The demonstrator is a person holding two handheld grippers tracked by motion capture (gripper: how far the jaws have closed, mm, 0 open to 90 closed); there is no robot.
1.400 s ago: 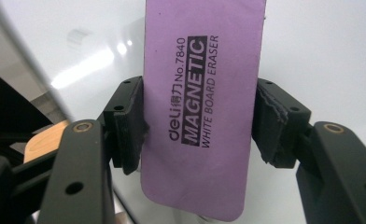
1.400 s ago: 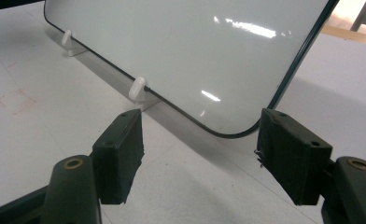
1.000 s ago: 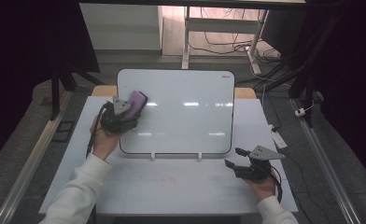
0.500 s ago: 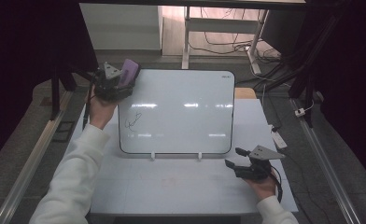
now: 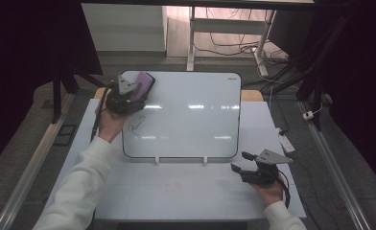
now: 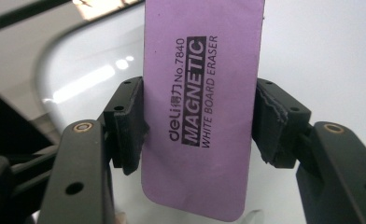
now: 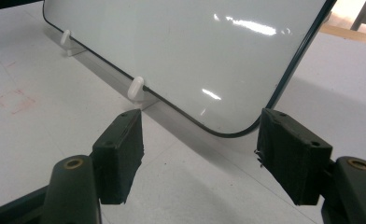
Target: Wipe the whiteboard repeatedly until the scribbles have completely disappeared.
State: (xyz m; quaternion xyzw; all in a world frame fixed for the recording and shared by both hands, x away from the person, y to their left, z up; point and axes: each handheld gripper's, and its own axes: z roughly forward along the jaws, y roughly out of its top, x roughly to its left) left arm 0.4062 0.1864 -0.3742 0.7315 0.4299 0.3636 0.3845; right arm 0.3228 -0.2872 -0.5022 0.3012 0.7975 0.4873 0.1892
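One purple rectangular foam eraser, pinched btwn the pads of the left gripper, sits at the top-left corner of one white rounded-corner whiteboard. One dark scribble just below it. Right gripper spread, nothing in it, over the white table. Dark room, grey floor w/ cables.

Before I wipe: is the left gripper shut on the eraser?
Shut on it. Both pads press the purple eraser's long edges in the left gripper.
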